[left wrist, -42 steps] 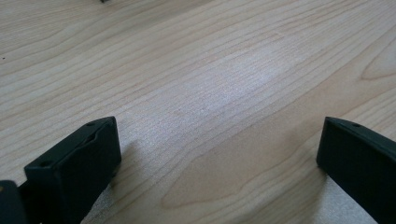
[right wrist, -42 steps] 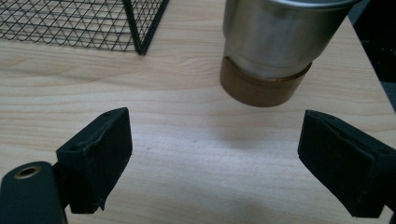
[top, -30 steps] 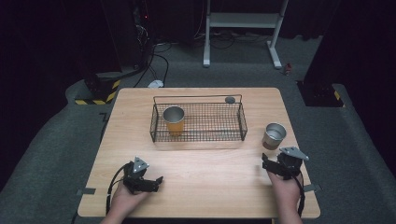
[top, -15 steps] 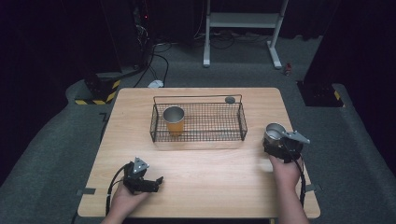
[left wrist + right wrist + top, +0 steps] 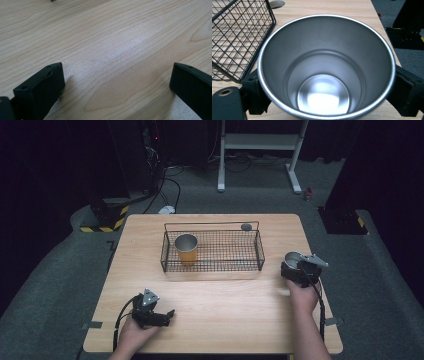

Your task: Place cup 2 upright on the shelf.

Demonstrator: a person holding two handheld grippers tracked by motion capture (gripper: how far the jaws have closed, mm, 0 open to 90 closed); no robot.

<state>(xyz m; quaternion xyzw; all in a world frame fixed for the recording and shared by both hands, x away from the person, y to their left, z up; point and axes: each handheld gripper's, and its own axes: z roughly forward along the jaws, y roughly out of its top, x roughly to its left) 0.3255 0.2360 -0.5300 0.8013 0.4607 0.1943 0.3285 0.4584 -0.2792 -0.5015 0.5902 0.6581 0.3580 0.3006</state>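
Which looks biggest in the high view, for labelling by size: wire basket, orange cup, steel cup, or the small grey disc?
1. wire basket
2. orange cup
3. steel cup, partly hidden by the right hand-held gripper, so its rank against the orange cup is unsure
4. small grey disc

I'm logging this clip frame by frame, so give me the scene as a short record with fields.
steel cup: upright, empty, on table right of basket
right hand-held gripper: jaws on either side of steel cup; grip not confirmed
left hand-held gripper: open, low over bare table
basket: black wire, mid-table
orange cup: upright in basket's left end
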